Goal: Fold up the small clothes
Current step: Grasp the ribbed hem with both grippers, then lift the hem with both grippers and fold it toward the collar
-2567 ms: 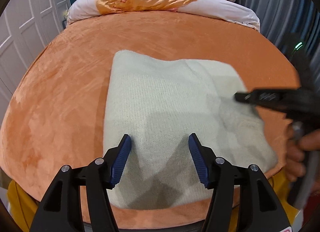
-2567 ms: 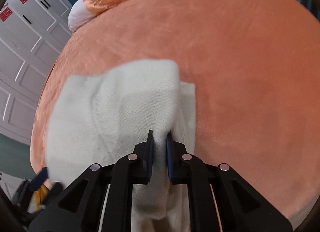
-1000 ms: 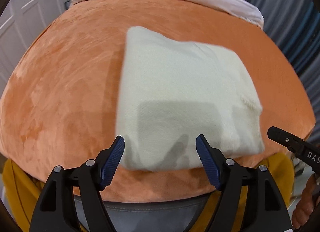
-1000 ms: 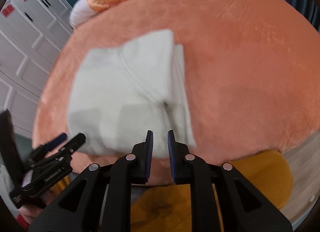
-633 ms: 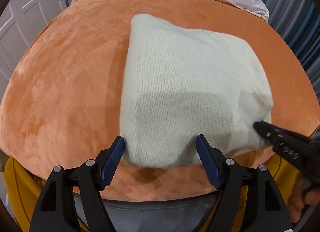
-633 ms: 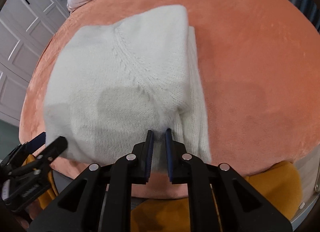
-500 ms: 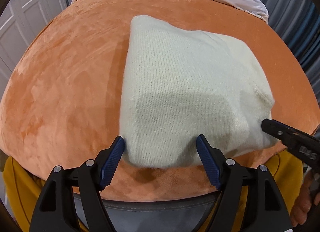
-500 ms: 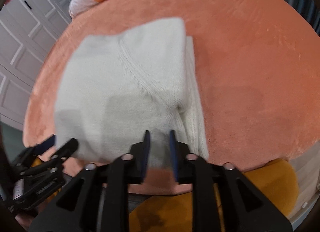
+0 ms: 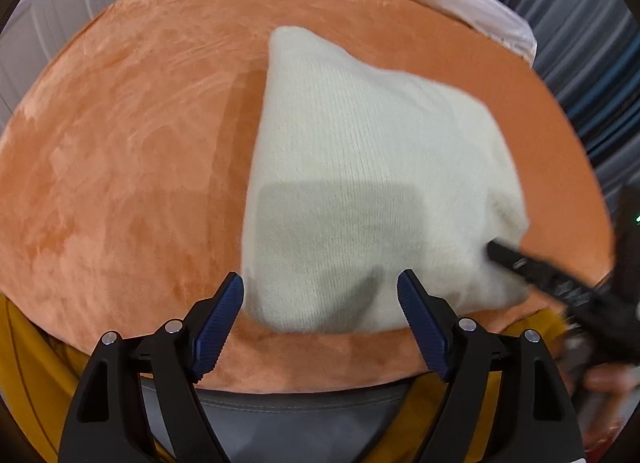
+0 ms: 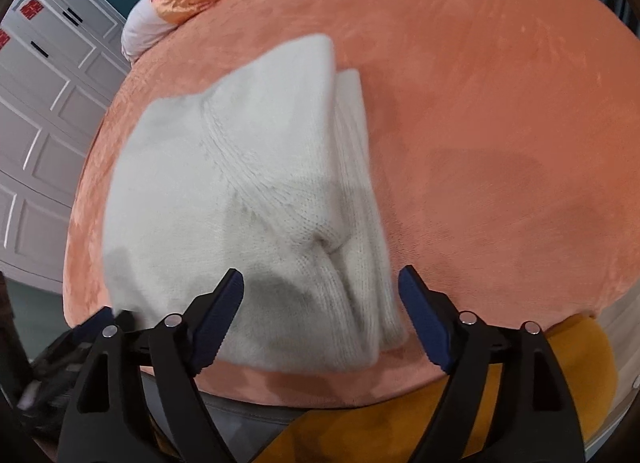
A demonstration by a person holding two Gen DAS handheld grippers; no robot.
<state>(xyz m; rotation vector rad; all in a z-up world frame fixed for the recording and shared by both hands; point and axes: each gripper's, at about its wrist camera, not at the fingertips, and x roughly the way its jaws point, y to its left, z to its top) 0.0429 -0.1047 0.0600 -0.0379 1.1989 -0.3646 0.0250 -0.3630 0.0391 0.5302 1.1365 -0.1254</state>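
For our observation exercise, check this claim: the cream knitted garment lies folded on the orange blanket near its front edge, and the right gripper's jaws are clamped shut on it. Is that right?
Not quite. The right gripper is open: the right wrist view shows its jaws spread wide, gripping nothing. The rest holds: the cream knitted garment lies folded on the orange blanket near its front edge.
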